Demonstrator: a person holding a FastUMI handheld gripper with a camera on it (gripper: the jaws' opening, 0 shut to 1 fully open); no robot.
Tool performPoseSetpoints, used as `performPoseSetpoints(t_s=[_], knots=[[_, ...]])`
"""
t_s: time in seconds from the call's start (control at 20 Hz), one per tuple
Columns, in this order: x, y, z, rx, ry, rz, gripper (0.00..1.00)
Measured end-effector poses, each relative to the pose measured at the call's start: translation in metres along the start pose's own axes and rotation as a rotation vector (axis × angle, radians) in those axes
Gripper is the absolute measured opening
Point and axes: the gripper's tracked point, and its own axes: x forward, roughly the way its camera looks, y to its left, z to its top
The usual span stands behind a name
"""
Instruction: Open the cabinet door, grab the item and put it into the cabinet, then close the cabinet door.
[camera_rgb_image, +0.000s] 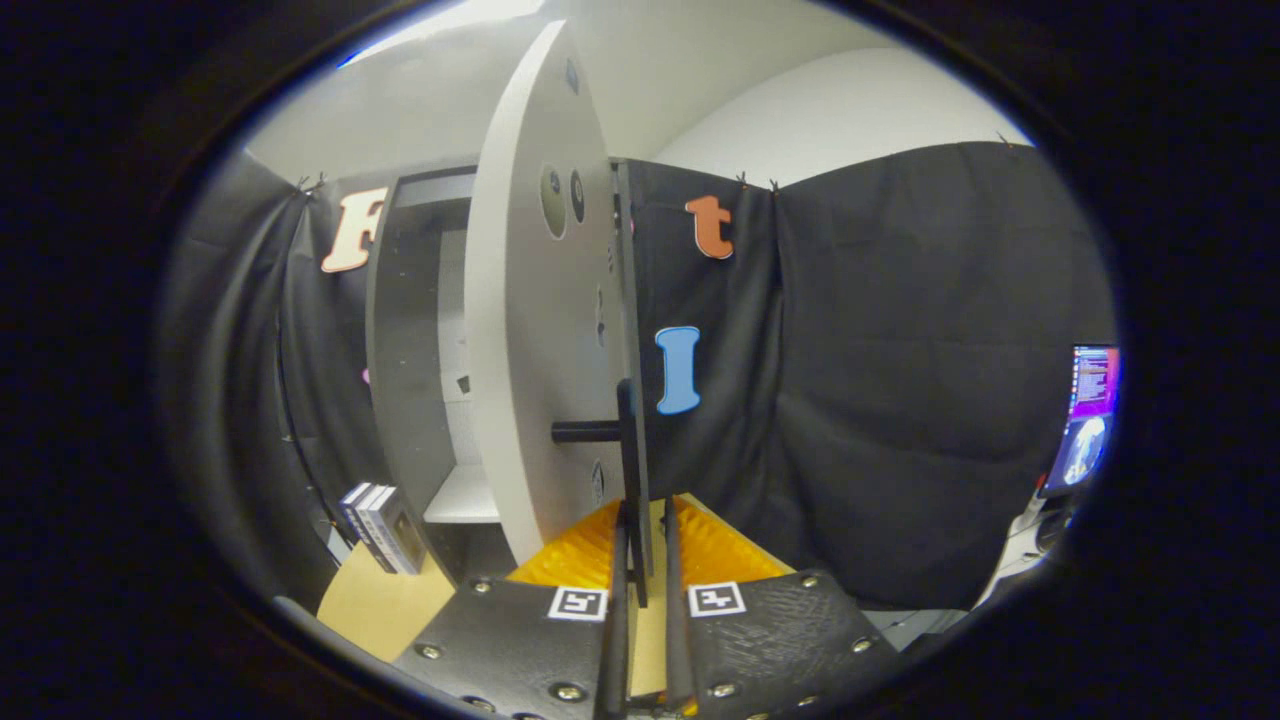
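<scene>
The grey cabinet stands against the back wall, its white shelf in sight. Its pale door is swung wide open and I see it almost edge-on. The door's black handle, an upright bar on a short post, runs down between my fingers. My gripper is shut on that bar, with one fingertip on the door's inner side. The item, a small pack of boxes, stands upright on the tan tabletop to the left of the cabinet, left of my fingers.
Black cloth walls close in the booth behind and to both sides. A lit monitor sits far to the right beyond the cloth. The open door stands between the cabinet's opening and the right part of the booth.
</scene>
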Motion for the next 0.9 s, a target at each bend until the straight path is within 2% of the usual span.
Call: performPoseSetpoints(t_s=[0.05,0.1,0.15,0.55,0.9], knots=[[0.001,-0.007,0.002,0.007,0.001,0.03,0.15],[0.005,-0.02,-0.001,0.012,0.002,0.026,0.1],[0.009,-0.03,0.0,0.015,-0.004,0.038,0.09],[0.028,-0.079,0.008,0.036,-0.017,0.202,0.09],[0.039,-0.096,0.01,0.028,-0.008,0.257,0.09]])
